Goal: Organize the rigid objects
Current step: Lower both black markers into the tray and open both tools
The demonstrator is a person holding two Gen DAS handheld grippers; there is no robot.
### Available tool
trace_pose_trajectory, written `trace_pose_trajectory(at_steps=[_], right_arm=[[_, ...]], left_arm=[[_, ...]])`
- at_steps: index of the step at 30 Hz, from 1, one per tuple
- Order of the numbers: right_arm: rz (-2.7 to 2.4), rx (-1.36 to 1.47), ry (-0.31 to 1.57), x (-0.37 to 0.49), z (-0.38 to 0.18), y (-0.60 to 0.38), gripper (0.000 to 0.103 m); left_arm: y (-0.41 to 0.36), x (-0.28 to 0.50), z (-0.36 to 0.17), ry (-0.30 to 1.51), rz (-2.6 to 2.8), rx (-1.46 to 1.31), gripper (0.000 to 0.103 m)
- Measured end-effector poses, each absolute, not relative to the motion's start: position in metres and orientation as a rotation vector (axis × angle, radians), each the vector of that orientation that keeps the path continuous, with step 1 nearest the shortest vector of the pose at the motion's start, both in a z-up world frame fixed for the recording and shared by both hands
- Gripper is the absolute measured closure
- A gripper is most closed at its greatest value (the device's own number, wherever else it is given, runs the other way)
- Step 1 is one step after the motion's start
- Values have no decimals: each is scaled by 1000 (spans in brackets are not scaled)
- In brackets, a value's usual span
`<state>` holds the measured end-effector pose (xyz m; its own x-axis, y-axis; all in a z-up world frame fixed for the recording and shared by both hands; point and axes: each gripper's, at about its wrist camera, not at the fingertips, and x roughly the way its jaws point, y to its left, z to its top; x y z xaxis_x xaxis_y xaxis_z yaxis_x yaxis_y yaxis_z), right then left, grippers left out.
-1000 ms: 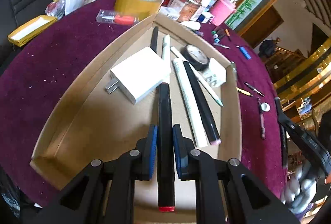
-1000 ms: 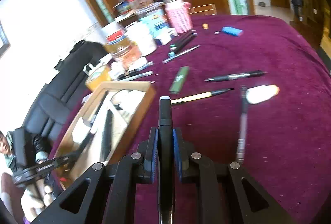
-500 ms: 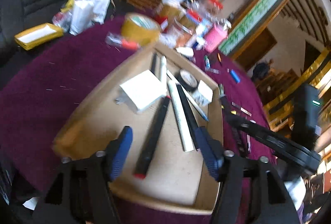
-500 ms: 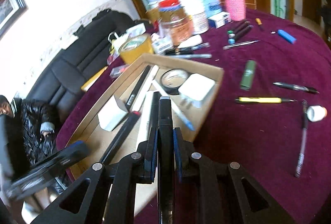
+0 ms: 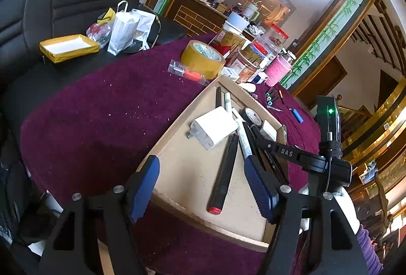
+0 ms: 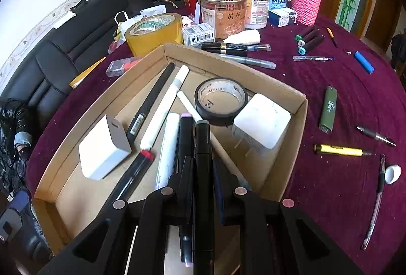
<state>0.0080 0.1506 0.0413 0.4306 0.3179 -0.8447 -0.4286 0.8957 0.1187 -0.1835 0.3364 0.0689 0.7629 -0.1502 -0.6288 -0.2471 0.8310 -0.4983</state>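
Cluttered purple tablecloth, black sofa behind

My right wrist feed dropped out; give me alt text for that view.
The right gripper, shut on a black marker, hangs over a cardboard box holding pens, black tape roll and white chargers; more pens lie on purple cloth.

Table cloth was deep purple with pale specks. Box plain tan cardboard. Chargers white. Tape roll black, big roll yellow-brown. Lighters: green, blue. Cup sleeve pink knit. Pads blue.
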Motion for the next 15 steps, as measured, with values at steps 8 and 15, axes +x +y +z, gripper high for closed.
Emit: trace_pose_trajectory(at_steps=[8, 15], right_arm=[[483, 28, 1045, 13, 36, 139, 62], [489, 52, 894, -22, 69, 102, 42]], left_arm=[[338, -185, 64, 719, 61, -609, 27], [326, -187, 73, 706, 89, -546, 26]])
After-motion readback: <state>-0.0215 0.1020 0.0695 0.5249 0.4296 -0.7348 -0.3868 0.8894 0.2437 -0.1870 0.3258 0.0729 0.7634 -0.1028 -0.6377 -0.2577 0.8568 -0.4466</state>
